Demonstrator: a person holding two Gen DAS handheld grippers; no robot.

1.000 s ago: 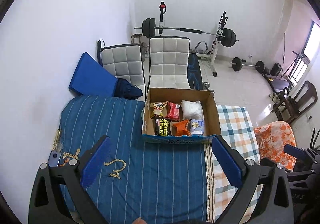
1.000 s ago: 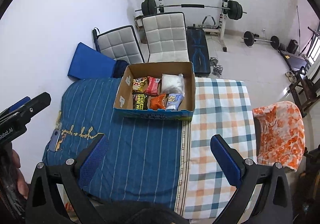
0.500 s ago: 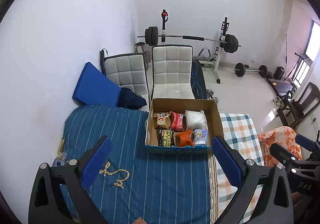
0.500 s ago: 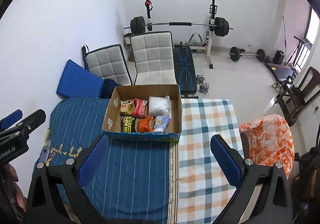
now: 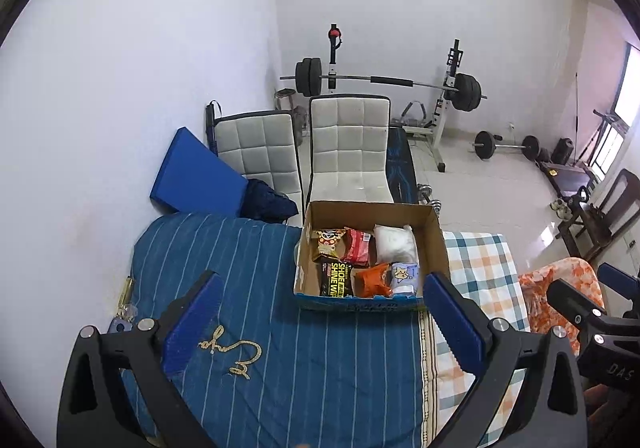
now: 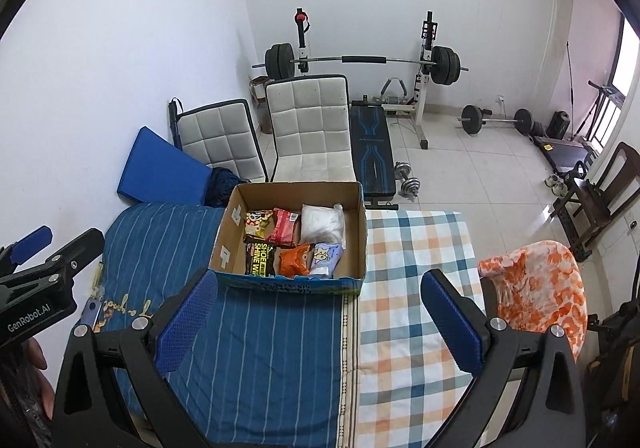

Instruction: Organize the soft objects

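The open brown cardboard box (image 6: 294,276) sits on the bed, straddling the line where the blue striped bedspread (image 6: 256,348) meets the orange-and-blue checked blanket (image 6: 404,288). It holds six soft packets in two rows.

Back row, left to right:
- yellow patterned snack bag (image 6: 258,223)
- red foil packet (image 6: 285,226)
- white plastic-wrapped pouch (image 6: 322,223)

Front row, left to right:
- black packet of shoe shine wipes (image 6: 260,257)
- orange crinkled snack bag (image 6: 295,260)
- pale blue tissue pack with a cartoon print (image 6: 326,257)

Gripper state: the left gripper (image 5: 320,322) has its blue-padded jaws spread wide and holds nothing. The right gripper (image 6: 316,318) likewise stands wide and empty. Both hover above the bedspread, short of the box.

Handling, as a judgement: all packets look light and compliant. The foil and plastic skins are probably slippery and will crumple under pressure. The snack bags may hold brittle contents, so close gently. Take hold at a sealed top edge or across the narrow body. The packets touch each other, so the outer ones or the raised orange bag probably offer the easiest finger access.
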